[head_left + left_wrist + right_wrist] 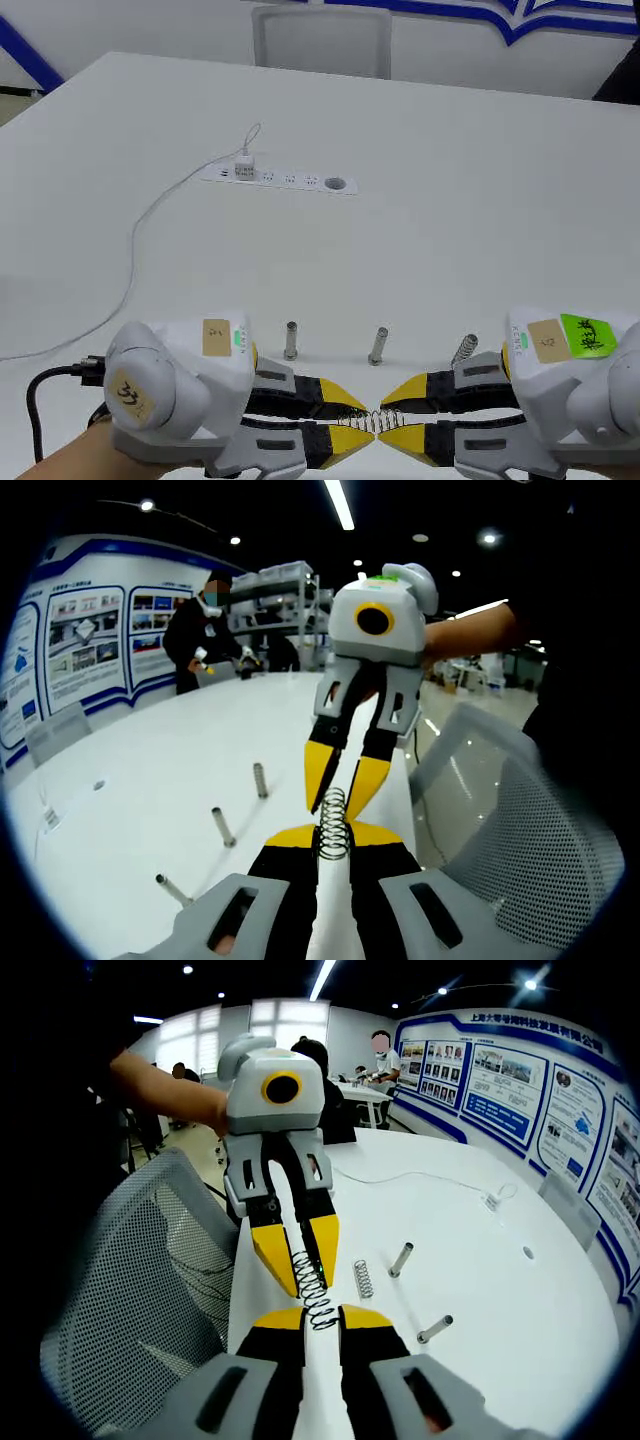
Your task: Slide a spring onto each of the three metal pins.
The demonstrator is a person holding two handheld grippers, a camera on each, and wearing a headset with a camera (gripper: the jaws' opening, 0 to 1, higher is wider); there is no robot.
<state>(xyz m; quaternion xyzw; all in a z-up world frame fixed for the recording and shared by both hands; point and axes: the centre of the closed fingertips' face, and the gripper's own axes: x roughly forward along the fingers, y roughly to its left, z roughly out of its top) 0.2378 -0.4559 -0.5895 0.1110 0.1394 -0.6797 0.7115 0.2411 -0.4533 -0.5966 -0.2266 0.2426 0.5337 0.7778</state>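
left gripper (362,420): bottom left of the head view, jaws closed on the left end of the held spring
left pin (291,340): upright on the white table (450,220), lower centre-left, bare
held spring (376,420): bottom centre, lying across the gap between the two sets of yellow tips, clear of the table, below and well apart from the pins
middle pin (378,345): upright just above the held spring in the frame, bare
right pin (465,350): lower centre-right; coils show along it, so it seems to carry a fitted spring already
right gripper (392,420): bottom right, jaws closed on the other end of the held spring
progress: by my reading, one pin of three is done and two are left
step in hand: passing or re-gripping the held spring before it goes onto a bare pin
how to do it well: let one gripper release gently so the coil does not flick away; keep the grip light and near one end so the bore stays open; turn the free end down, line its axis up with the middle pin, and lower it straight without nudging the pin
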